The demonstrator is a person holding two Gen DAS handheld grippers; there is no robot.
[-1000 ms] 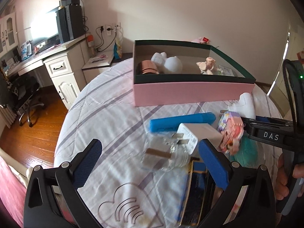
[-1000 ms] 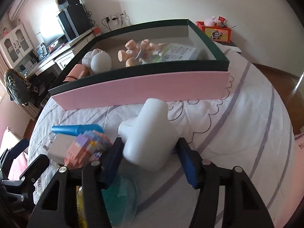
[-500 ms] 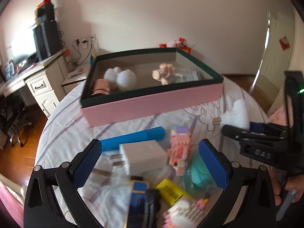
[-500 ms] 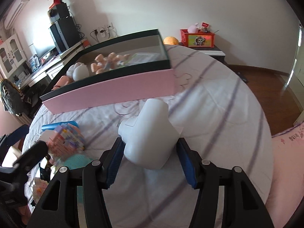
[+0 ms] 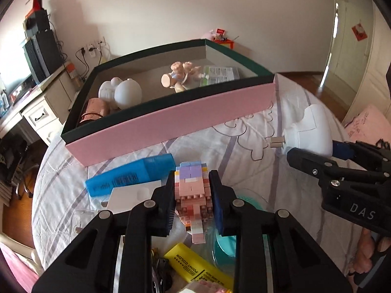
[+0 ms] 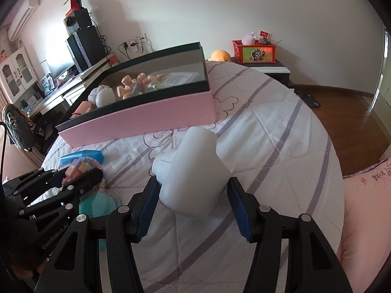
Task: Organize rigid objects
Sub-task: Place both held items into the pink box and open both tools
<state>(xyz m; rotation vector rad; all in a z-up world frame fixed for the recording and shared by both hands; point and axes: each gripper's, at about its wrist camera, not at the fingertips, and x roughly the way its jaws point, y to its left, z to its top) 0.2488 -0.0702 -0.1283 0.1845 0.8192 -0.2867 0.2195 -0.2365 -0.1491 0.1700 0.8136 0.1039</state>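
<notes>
My left gripper is shut on a pink block figure over the pile of items at the table's near side. My right gripper is shut on a white plug-in device, held above the cloth right of the pile; it also shows in the left wrist view. The pink box with a dark green rim stands behind, holding white figures, a copper cup, a doll and a packet.
A blue tube, a white charger, a yellow marker and a teal dish lie under the left gripper. A desk with speakers stands far left. A pink pillow lies to the right.
My left gripper has swung right over the pile and shut on the pink block figure. My right gripper has lifted the white device and drawn back to the right.
</notes>
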